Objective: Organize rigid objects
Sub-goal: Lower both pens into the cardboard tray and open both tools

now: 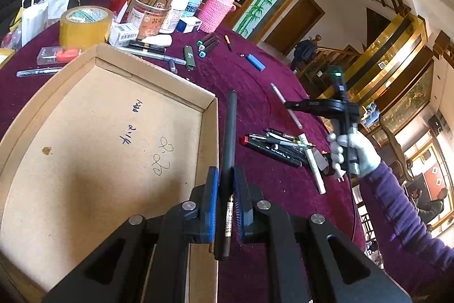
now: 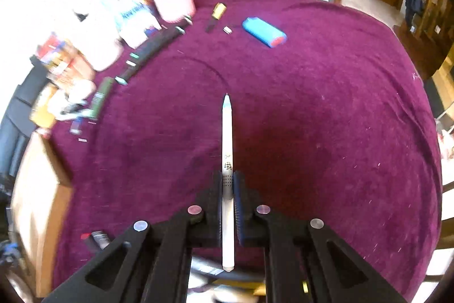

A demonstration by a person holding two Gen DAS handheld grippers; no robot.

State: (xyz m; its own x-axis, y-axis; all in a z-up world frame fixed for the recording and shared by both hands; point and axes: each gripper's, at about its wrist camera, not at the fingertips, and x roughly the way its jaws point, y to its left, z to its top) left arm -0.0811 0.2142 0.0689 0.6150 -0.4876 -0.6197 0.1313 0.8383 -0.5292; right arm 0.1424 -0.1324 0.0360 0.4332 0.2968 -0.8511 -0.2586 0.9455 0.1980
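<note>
Left wrist view shows the left gripper (image 1: 226,198) with its fingers pinching a black pen (image 1: 229,138), poised over the right wall of the cardboard tray (image 1: 211,115) rather than its floor. Right wrist view has the right gripper (image 2: 227,196) clamping a white pen (image 2: 227,149) above the purple counter (image 2: 326,104) (the pen pile (image 1: 281,145) waits nearby). Released here, the black pen would likely strike the tray wall and roll outside; both pens, gripped near one end, could pivot loose.
</note>
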